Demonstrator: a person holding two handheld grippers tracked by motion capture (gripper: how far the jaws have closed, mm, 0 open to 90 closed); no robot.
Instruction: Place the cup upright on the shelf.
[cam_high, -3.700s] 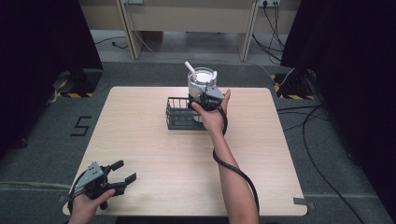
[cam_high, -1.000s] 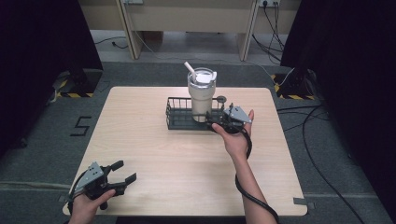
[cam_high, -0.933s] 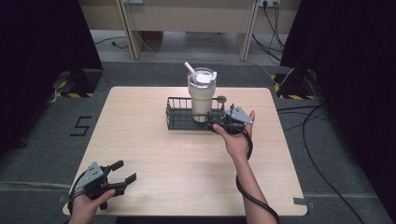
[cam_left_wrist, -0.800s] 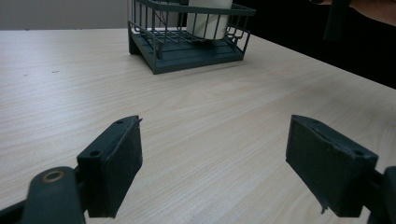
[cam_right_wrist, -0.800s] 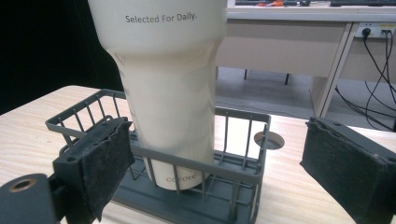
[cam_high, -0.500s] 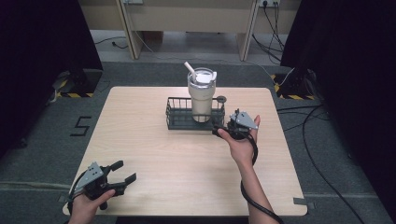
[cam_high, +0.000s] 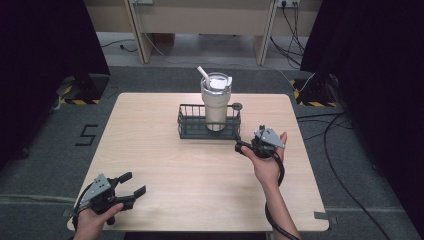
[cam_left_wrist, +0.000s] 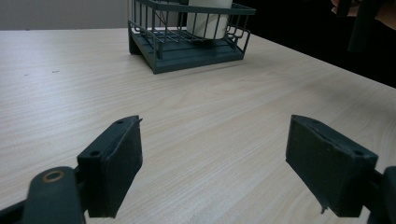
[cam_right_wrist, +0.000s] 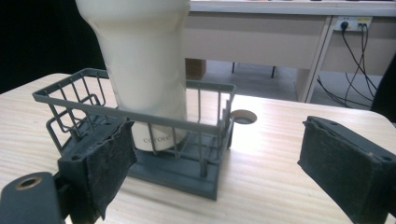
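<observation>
Right gripper view: tumbler (cam_right_wrist: 140, 70) top cropped

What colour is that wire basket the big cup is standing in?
The wire basket is dark grey-green; the right gripper view shows it best.

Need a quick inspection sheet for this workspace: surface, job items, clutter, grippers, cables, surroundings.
Surface: light wood table, bare around the items; round hole by the basket.
Job's things: cream tumbler with straw stands upright inside the dark wire basket, at its right end.
Clutter: nothing seen.
Grippers: left gripper at the near left corner, jaws open, empty; right gripper just right of the basket, jaws open, apart from it.
Cables: right gripper cable trails along the forearm; loose cables on the floor at right.
Surroundings: dark curtains, grey carpet, desk behind.
</observation>
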